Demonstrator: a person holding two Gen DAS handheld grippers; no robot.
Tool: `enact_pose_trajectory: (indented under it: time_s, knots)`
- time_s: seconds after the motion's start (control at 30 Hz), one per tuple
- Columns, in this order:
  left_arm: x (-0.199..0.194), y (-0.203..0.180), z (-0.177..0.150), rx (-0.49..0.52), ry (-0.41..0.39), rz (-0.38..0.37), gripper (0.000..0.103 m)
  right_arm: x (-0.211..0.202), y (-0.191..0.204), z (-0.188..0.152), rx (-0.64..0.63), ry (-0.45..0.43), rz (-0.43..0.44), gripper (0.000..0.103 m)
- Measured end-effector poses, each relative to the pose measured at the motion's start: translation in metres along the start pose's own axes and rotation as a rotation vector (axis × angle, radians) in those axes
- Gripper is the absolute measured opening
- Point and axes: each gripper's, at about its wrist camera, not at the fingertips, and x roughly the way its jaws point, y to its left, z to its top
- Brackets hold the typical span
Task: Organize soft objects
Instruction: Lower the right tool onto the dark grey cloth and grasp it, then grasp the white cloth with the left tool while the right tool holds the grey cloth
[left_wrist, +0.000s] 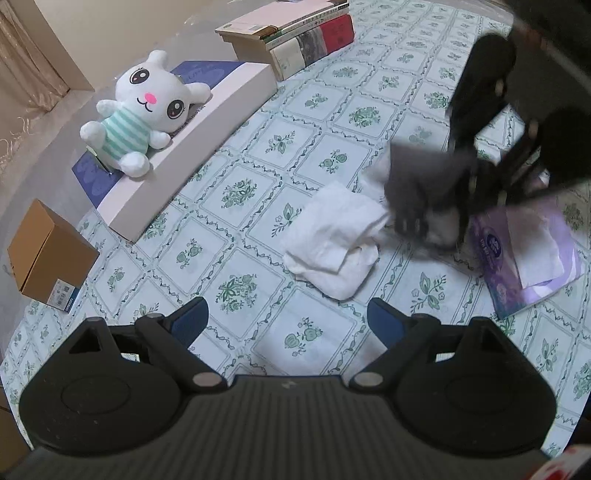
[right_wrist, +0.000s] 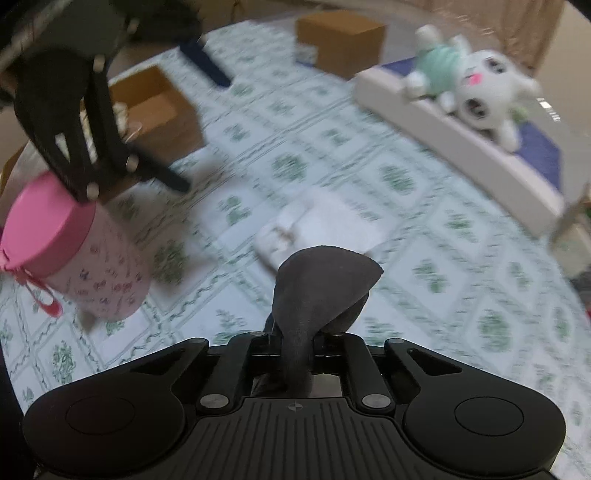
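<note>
Grey cloth (right_wrist: 317, 291) is pinched between the closed jaws of the right gripper (right_wrist: 295, 343), its free end standing up and forward past the fingertips. From the left wrist view the same cloth hangs blurred just above the folded white towel (left_wrist: 334, 240) on the green-patterned tablecloth (left_wrist: 258, 147). That towel lies straight ahead of the left gripper (left_wrist: 288, 317), whose jaws stand wide open and empty, so the left hand looks nearer to it. 1 plush rabbit (left_wrist: 147, 107) sits well apart on a long white box (left_wrist: 207, 147).
</note>
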Motion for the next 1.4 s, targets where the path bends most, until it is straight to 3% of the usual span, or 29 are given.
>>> enact_pose_trajectory:
  time_s: [0.2, 0.33, 0.47, 0.7, 0.9, 1.07, 1.4]
  knots:
    - [0.007, -0.006, 0.015, 0.021, 0.006, -0.021, 0.092, -0.038, -0.025, 0.0, 0.026, -0.035, -0.128, 0.009]
    - [0.021, -0.012, 0.025, 0.05, 0.011, -0.04, 0.092, -0.042, -0.033, -0.005, 0.039, -0.035, -0.151, 0.009]
    - [0.031, -0.024, 0.033, 0.173, -0.042, -0.065, 0.092, -0.035, -0.036, -0.013, 0.051, -0.025, -0.142, 0.01]
    - [0.055, -0.045, 0.041, 0.398, -0.02, -0.148, 0.09, -0.015, -0.047, -0.021, 0.113, 0.006, -0.108, 0.01]
    - [0.081, -0.06, 0.036, 0.587, 0.027, -0.135, 0.086, -0.001, -0.055, -0.023, 0.143, 0.017, -0.1, 0.01]
    - [0.102, -0.058, 0.034, 0.589, 0.093, -0.174, 0.08, 0.008, -0.058, -0.026, 0.148, 0.027, -0.087, 0.01]
    - [0.127, -0.053, 0.031, 0.594, 0.117, -0.137, 0.068, 0.022, -0.061, -0.028, 0.123, 0.055, -0.083, 0.01]
